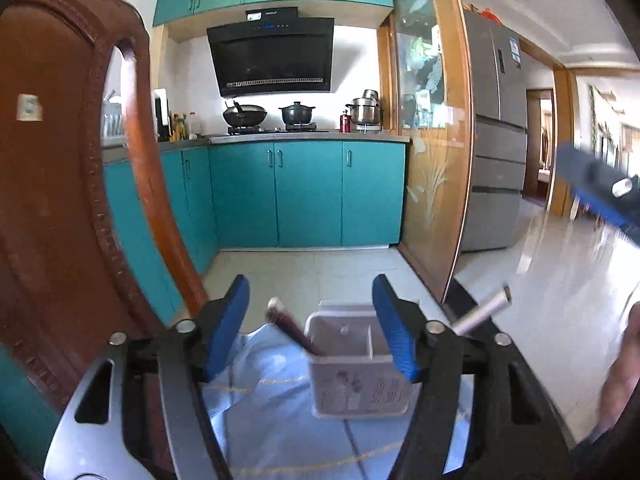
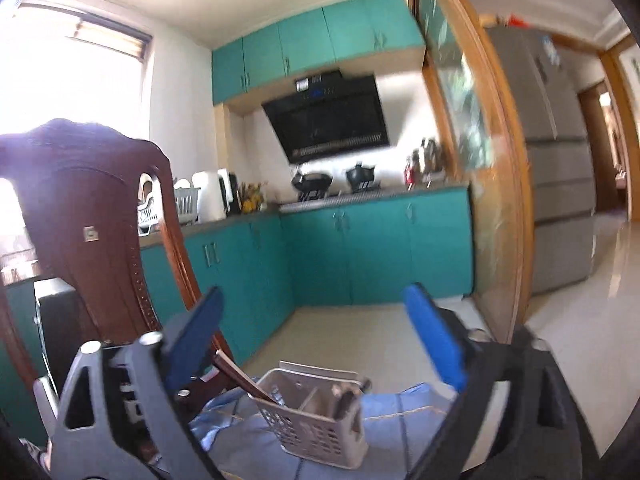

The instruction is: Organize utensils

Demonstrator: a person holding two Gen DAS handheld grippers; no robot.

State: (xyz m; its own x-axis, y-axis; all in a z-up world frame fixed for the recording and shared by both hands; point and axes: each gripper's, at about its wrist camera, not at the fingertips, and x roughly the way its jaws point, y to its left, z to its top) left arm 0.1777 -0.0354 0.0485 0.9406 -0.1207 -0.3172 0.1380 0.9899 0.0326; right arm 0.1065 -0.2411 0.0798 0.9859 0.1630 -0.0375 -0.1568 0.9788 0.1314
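I see both grippers, left [image 1: 310,320] and right [image 2: 316,336], agape and empty; the caddy [image 1: 356,376] sits just ahead, holding chopsticks [image 1: 294,330].

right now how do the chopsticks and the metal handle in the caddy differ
The chopsticks are dark reddish-brown and lean left out of the caddy's left compartment. The metal handle is silver, thicker, and leans right from the right side. Both stick out above the rim.
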